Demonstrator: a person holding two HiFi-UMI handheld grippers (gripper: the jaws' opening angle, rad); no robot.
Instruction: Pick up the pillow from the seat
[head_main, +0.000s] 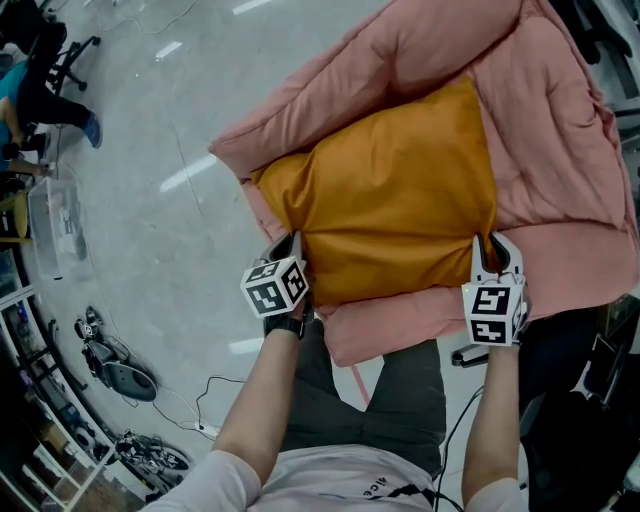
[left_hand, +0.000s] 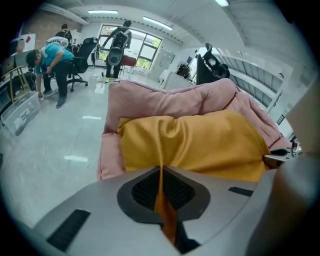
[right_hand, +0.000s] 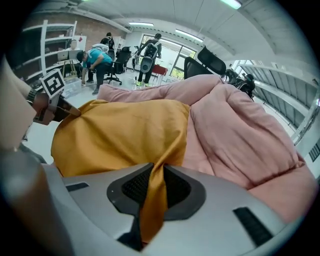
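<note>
An orange-yellow pillow (head_main: 390, 195) lies on a pink padded seat (head_main: 560, 170). My left gripper (head_main: 292, 250) is shut on the pillow's near left corner; a fold of the orange fabric (left_hand: 161, 175) is pinched between its pads. At the near right corner my right gripper (head_main: 490, 250) is shut on the pillow as well, with a strip of its cover (right_hand: 155, 192) squeezed between the pads. The pillow (left_hand: 200, 142) fills the middle of the left gripper view, and in the right gripper view the pillow (right_hand: 120, 135) rests against the pink cushion (right_hand: 240, 135).
The seat stands on a shiny grey floor (head_main: 150, 150). People work at desks and office chairs (left_hand: 80, 55) at the far left. Cables and gear (head_main: 120, 370) lie along the floor's left side. A person's legs in dark trousers (head_main: 400, 400) are right before the seat.
</note>
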